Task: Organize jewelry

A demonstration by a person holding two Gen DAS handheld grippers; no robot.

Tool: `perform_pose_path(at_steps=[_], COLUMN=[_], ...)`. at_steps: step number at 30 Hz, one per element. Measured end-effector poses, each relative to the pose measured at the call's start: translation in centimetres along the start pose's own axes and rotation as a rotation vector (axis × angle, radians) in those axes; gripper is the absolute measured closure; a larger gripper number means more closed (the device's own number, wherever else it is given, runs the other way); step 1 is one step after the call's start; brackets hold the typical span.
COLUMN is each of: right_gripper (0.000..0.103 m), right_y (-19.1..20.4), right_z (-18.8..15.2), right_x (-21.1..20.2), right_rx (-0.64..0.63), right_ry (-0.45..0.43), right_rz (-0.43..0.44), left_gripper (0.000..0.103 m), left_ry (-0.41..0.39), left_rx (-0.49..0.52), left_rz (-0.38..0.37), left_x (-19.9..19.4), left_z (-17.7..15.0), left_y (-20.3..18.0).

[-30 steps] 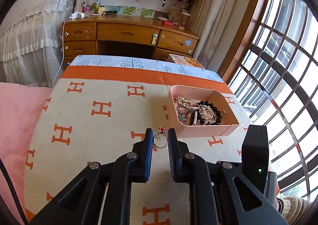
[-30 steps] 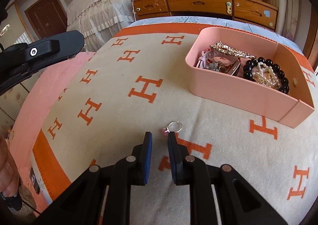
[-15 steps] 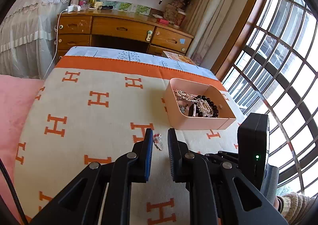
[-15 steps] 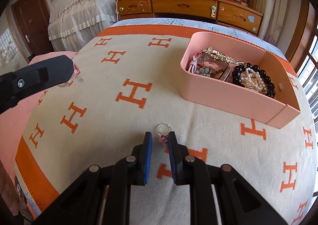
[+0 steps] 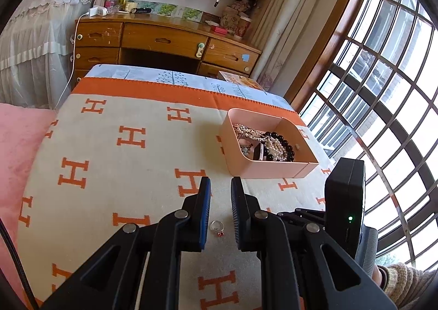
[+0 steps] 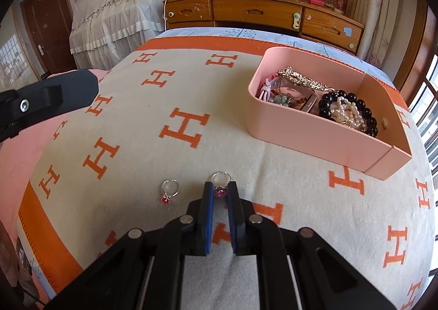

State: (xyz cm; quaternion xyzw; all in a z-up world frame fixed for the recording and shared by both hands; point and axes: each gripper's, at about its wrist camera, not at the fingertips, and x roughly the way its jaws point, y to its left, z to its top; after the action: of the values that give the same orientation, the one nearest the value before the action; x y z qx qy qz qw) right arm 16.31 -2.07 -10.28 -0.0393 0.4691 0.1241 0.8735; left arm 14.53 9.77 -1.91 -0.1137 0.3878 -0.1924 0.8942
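Note:
A silver ring with a red stone lies loose on the blanket; in the left wrist view the ring shows below and between my raised left fingers. My left gripper is open and empty above it. My right gripper is shut on a silver ring with a pink stone, low at the blanket. A pink tray to the right holds bead bracelets, pearls and chains; it also shows in the left wrist view.
The bed carries a cream blanket with orange H marks. My left gripper arm hangs at the left of the right wrist view. A wooden desk stands behind the bed, a barred window on the right.
My left gripper let go of the red-stone ring, which now lies on the blanket, and rose. My right gripper moved forward and closed on the pink-stone ring.

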Motion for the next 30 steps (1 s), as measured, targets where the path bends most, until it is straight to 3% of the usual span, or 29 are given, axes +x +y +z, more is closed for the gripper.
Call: perform_pose_path(at_steps=[2, 6, 13, 16, 18, 22, 30], right_gripper=[0.093, 0.093, 0.093, 0.093, 0.093, 0.093, 0.093], right_y=[-0.6, -2.0, -3.8, -4.4, -4.9, -5.8, -7.3], right_z=[0.0, 0.0, -0.9, -1.3, -1.5, -1.8, -2.4], right_x=[-0.4, -1.8, -3.3, -3.5, -3.7, -4.1, -4.1], right_rx=[0.027, 0.076, 0.132, 0.146, 0.159, 0.175, 0.21], right_ry=[-0.007, -0.038, -0.089, -0.101, -0.109, -0.126, -0.144], right_rz=[0.029, 0.091, 0.139, 0.157, 0.174, 0.204, 0.265], left_gripper=[0.089, 0.059, 0.06, 0.065, 0.077, 0.086, 0.095], left_ry=[0.02, 0.071, 0.116, 0.131, 0.143, 0.158, 0.17], left_rx=[0.008, 0.028, 0.054, 0.087, 0.11, 0.11, 0.044], left_rz=[-0.019, -0.025, 0.099, 0.163, 0.199, 0.241, 0.296], left_x=[0.1, 0.8, 3.4, 4.9, 5.8, 7.1, 8.2], left_z=[-0.1, -1.3, -4.6, -5.9, -6.3, -6.5, -6.3], left_y=[0.0, -0.6, -2.8, -4.1, -4.8, -5.3, -4.1])
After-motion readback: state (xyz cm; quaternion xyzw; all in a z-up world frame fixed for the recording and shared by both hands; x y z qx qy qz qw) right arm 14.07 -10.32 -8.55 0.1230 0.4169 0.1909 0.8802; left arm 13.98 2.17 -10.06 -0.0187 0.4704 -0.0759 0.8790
